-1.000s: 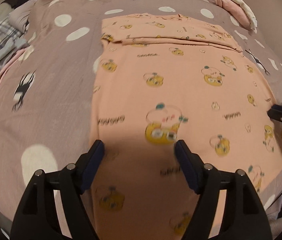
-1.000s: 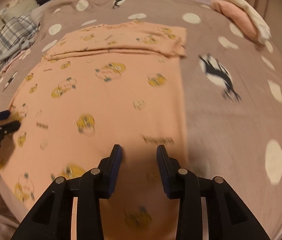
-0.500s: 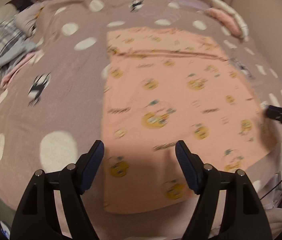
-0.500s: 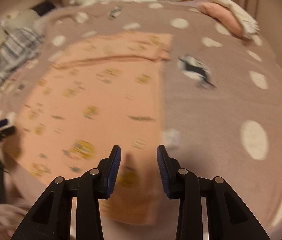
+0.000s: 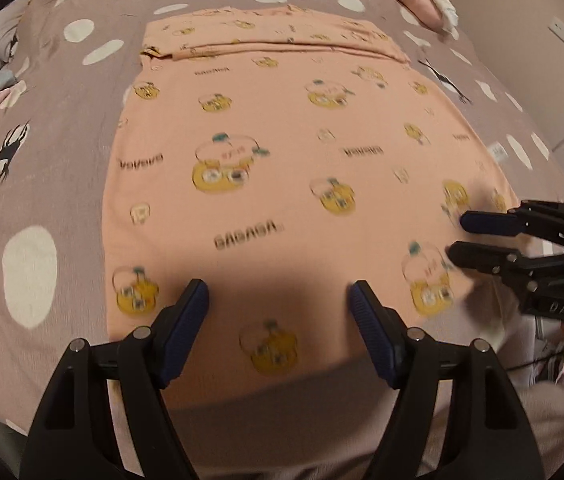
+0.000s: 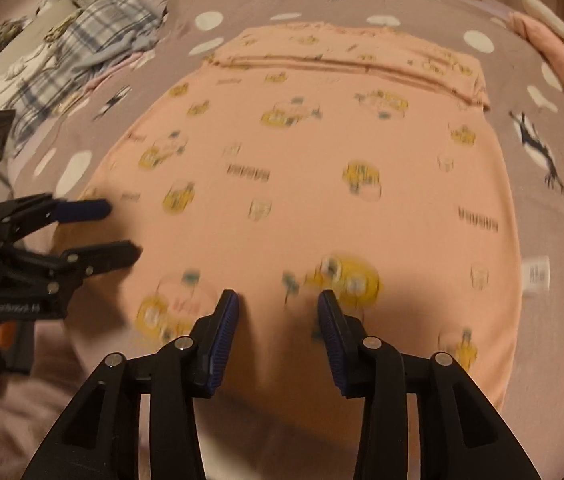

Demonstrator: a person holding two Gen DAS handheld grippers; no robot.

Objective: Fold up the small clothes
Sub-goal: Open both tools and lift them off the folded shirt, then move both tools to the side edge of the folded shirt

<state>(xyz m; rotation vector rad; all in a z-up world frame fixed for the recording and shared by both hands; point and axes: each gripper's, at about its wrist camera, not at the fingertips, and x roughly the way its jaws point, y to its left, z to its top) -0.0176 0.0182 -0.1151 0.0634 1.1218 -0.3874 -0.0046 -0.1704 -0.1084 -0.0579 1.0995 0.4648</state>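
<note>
the peach cartoon-print garment (image 5: 282,184) is lying flat on the polka-dot bedspread (image 5: 42,128), its far end folded over. the left gripper (image 5: 278,304) is hovering with jaws wide apart, empty; the right gripper (image 6: 278,308) is opening its jaws above the near hem, gripping nothing.
</note>
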